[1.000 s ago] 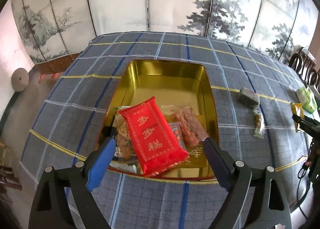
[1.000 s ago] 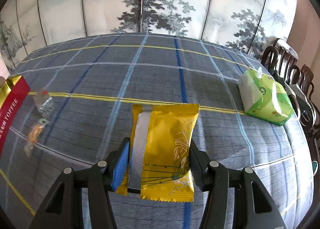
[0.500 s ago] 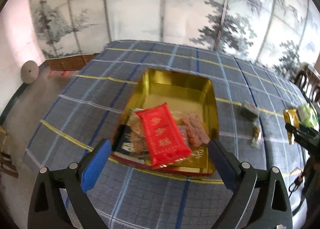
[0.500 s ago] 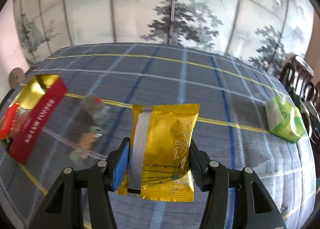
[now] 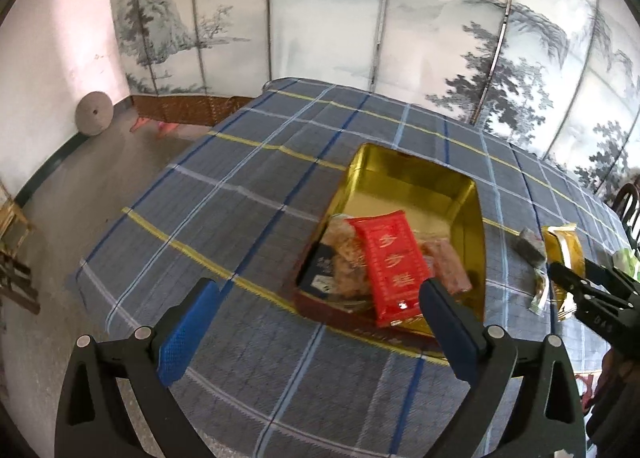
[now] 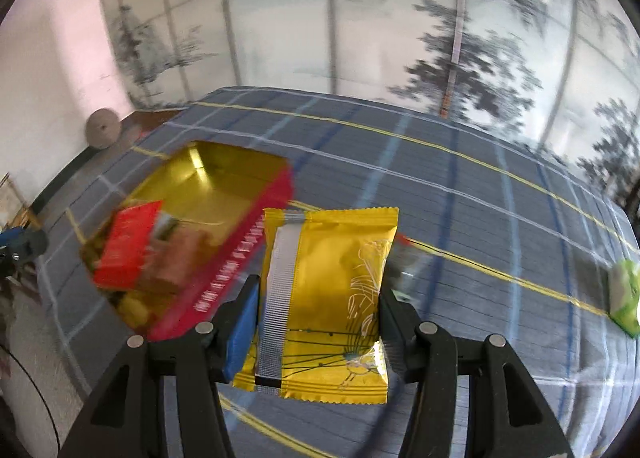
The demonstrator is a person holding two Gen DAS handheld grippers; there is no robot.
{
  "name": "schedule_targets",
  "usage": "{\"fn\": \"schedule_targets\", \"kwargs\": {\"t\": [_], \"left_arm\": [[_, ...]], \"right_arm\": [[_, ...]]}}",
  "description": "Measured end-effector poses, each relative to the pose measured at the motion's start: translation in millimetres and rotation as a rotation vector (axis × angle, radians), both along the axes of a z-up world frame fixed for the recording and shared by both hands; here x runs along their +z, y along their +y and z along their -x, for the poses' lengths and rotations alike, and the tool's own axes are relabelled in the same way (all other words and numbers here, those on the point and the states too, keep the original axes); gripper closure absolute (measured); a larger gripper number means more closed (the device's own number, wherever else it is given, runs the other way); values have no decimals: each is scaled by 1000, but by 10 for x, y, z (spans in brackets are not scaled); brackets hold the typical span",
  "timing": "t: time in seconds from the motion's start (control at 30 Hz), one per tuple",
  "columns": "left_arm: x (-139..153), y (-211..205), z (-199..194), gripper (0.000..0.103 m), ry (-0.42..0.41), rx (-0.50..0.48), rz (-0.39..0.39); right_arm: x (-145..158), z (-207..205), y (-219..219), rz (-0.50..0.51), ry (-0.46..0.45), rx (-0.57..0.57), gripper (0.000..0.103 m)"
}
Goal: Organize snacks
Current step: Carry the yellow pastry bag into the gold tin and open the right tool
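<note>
Motion-blurred plaid tablecloth (image 6: 460,193), gold tin (image 6: 224,177) behind claw-gripped yellow packet (image 6: 324,298)

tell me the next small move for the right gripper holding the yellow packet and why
Probably carry it a little further left, over the gold tin, then lower it. The right gripper has its jaws shut on the yellow packet, which hangs beside the tin's red wall, not over it. The tin's far half looks bare, while the red packet crowds the near end.

Tablecloth (image 5: 248,193): grey-blue plaid, yellow, white and blue lines
Tin (image 5: 416,185): gold inside, red outside
Packet in tin (image 5: 390,262): red, gold characters
Held packet (image 6: 336,290): gold-yellow, silver seam strip
Finger pads (image 5: 182,342): blue
Screen (image 5: 320,13): pale, grey ink trees
</note>
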State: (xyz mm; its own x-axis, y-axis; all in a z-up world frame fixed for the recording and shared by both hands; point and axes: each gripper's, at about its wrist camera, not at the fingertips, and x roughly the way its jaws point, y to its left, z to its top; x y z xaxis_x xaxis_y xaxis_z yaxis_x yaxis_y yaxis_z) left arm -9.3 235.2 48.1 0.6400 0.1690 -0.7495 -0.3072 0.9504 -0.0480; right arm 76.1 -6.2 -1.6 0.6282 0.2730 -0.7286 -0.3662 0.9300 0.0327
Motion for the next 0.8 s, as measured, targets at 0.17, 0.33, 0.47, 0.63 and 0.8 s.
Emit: {"fn": "schedule_targets", "kwargs": {"t": [0.17, 0.33, 0.47, 0.63, 0.8], "left_arm": [[-42, 130, 88, 3, 14, 33, -2], [-84, 224, 127, 4, 32, 55, -6], [-100, 264, 177, 4, 39, 60, -11], [-96, 312, 189, 4, 45, 68, -7], [-81, 326, 190, 3, 42, 68, -8]], "right_arm": [[7, 54, 478, 8, 3, 87, 48], [-49, 56, 808, 39, 6, 138, 48], [-128, 47, 944, 62, 21, 151, 48], [-228, 14, 1087, 95, 36, 156, 48], [-304, 4, 1225, 121, 35, 169, 47]]}}
